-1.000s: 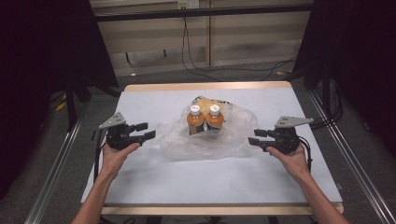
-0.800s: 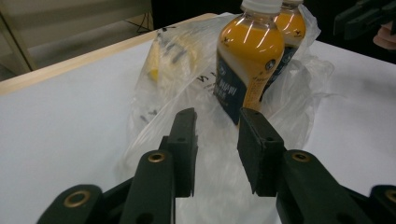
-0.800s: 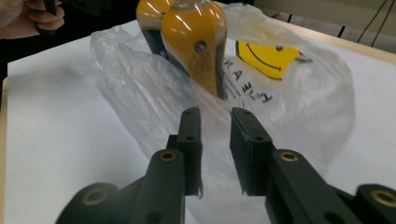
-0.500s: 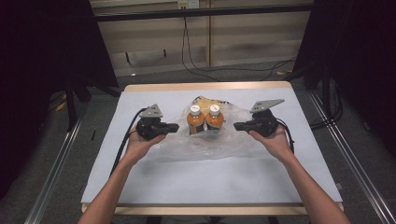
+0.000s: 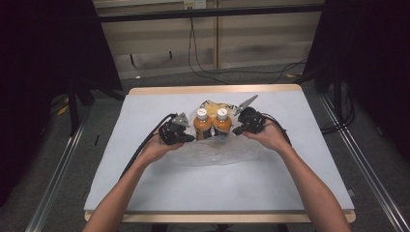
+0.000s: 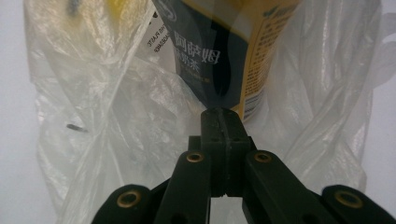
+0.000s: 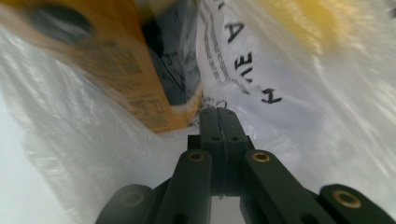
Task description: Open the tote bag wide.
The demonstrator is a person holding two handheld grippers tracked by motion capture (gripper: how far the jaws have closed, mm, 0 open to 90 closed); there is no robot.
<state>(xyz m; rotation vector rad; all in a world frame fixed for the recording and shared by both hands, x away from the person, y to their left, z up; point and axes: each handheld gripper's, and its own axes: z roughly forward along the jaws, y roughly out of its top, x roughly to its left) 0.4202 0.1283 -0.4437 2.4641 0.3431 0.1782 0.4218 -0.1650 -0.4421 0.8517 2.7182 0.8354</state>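
Observation:
Two orange drink bottles (image 5: 203, 126) (image 5: 222, 124) with white caps stand side by side in a crumpled clear plastic bag (image 5: 217, 153) at mid table. My left gripper (image 5: 191, 138) is shut, its tip against the bag at the left bottle's foot. My right gripper (image 5: 236, 130) is shut too, at the right bottle's side. In the left gripper view the closed jaws (image 6: 222, 114) touch the film just below a dark and yellow label (image 6: 219, 56). In the right gripper view the closed jaws (image 7: 218, 114) meet the bag under the orange bottle (image 7: 116, 70). Whether film is pinched I cannot tell.
The white table top (image 5: 145, 188) stretches around the bag on all sides. Something yellow (image 5: 210, 104) lies in the bag behind the bottles. Cables trail from both grippers. Dark frames and rails stand beside the table.
Both grippers have moved inward from the table's sides to the bottles. Their jaws, apart a second ago, have closed. The bag is pushed in closer around the bottles.

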